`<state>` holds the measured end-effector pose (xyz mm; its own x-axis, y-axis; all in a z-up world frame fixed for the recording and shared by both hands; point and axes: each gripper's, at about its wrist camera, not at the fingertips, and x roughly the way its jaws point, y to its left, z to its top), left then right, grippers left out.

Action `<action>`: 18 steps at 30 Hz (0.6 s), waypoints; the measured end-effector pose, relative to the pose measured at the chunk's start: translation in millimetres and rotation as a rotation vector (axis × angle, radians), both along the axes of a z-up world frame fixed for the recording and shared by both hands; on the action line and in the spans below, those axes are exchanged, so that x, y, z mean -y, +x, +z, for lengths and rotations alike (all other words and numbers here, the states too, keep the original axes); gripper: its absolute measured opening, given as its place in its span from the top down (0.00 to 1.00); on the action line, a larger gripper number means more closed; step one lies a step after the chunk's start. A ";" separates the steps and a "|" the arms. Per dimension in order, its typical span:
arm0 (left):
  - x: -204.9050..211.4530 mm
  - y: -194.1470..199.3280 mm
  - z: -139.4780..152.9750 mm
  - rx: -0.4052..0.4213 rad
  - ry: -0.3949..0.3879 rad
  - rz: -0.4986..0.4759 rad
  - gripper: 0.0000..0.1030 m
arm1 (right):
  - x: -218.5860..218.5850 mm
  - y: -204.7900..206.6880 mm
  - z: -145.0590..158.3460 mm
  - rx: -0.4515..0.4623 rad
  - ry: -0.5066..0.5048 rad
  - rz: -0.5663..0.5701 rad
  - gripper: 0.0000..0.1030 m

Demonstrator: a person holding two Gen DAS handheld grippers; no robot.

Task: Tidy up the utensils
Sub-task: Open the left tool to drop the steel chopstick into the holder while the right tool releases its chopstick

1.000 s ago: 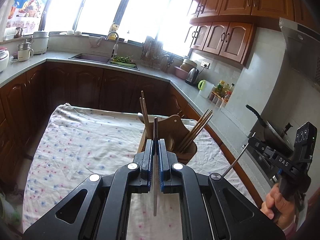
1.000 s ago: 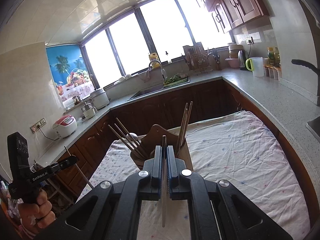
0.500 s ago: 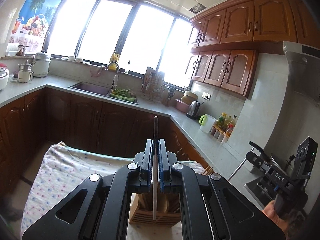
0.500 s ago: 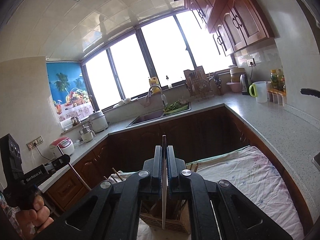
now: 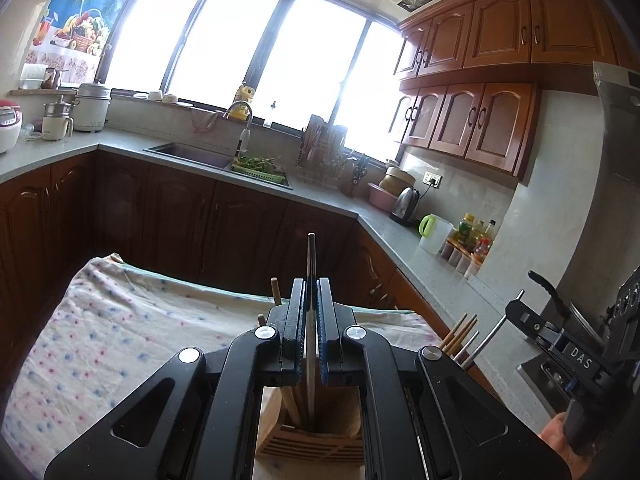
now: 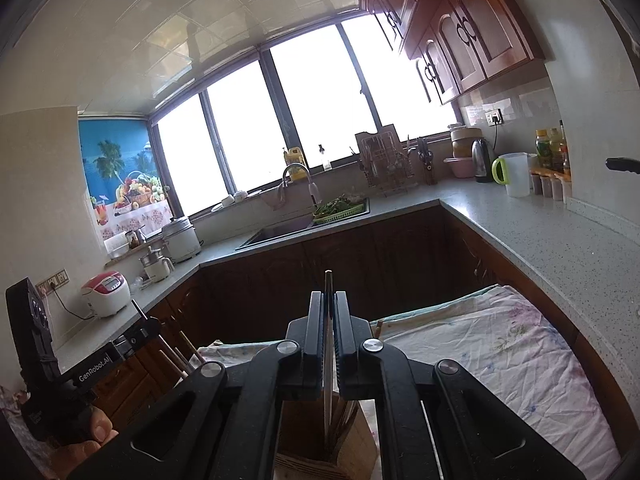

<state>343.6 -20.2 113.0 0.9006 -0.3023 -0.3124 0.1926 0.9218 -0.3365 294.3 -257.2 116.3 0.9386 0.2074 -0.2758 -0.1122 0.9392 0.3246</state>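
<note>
Now | left gripper [image 5: 311,312] clamps chopstick [image 5: 310,264] | right gripper [image 6: 329,320] clamps utensil [image 6: 328,292]

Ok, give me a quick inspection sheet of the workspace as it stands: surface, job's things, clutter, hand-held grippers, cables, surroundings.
Surface: table under a floral cloth, wrinkled.
Job's things: wooden utensil holder with wooden chopsticks; one metal chopstick in the left hand-held gripper, another metal chopstick in the right hand-held gripper.
Clutter: nothing seen on the cloth.
Grippers: both shut on their chopsticks, over the holder.
Cables: kettle lead to a wall socket.
Surroundings: sink, dish rack, jug, rice cooker.
</note>
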 end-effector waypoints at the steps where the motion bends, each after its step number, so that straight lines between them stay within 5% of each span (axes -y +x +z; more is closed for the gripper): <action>1: 0.0 -0.5 -5.0 -0.008 0.002 0.003 0.96 | 0.4 0.8 -5.6 -0.010 0.004 0.001 0.96; 8: -0.9 -4.0 -29.0 -0.049 -0.006 -0.019 0.96 | 0.4 6.4 -34.4 -0.077 0.028 0.014 0.96; 18: 8.1 0.6 -36.3 -0.089 0.017 -0.047 0.96 | 1.3 7.4 -33.6 -0.092 0.030 0.004 0.96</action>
